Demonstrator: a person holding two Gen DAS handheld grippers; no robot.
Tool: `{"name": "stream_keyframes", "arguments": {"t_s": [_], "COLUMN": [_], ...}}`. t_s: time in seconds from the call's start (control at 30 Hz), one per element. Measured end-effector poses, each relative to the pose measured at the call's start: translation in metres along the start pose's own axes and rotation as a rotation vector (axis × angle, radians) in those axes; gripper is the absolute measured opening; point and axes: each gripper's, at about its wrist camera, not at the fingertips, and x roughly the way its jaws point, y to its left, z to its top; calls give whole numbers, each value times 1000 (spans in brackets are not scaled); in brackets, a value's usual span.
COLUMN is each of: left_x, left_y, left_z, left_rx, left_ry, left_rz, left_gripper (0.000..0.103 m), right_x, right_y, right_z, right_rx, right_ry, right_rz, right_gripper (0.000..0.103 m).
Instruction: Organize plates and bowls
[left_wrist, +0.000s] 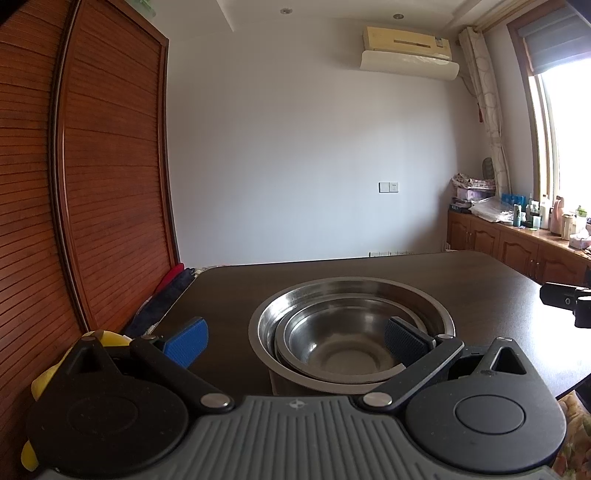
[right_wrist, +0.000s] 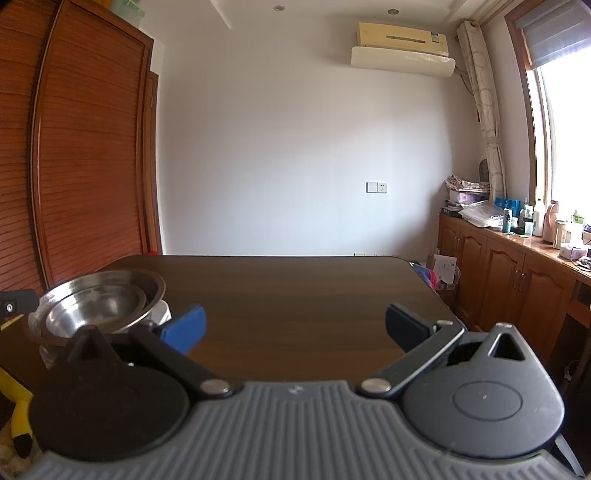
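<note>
Two steel bowls are nested on the dark wooden table (left_wrist: 461, 280): a large bowl (left_wrist: 351, 287) with a smaller bowl (left_wrist: 343, 332) lying tilted inside it. The stack rests on something pale (right_wrist: 162, 314) that I cannot make out. My left gripper (left_wrist: 295, 341) is open around the stack's near side; its right pad (left_wrist: 404, 341) is over the bowls and its left pad (left_wrist: 186, 341) is outside them. In the right wrist view the bowl stack (right_wrist: 103, 295) is at the far left. My right gripper (right_wrist: 295, 328) is open over bare table (right_wrist: 295, 288), with nothing between its fingers.
A louvred wooden wardrobe (left_wrist: 110, 184) stands to the left, with red and dark cloth (left_wrist: 170, 288) by the table's left edge. Low wooden cabinets (right_wrist: 498, 273) carrying bottles and clutter run under the window on the right. The other gripper's black body (left_wrist: 565, 302) shows at the right.
</note>
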Motion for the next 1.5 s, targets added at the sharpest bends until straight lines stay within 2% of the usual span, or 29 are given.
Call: {"name": "stream_keyframes", "arguments": {"t_s": [1.5], "left_x": [3], "left_y": [-2], "left_z": [-5], "left_rx": [8], "left_ry": [19], "left_rz": [-11], "left_gripper": [103], "right_x": [3], "right_y": [-1], "right_z": [-4], "right_rx": [3], "right_ry": [5], "right_rz": [8], "right_gripper": [103]}}
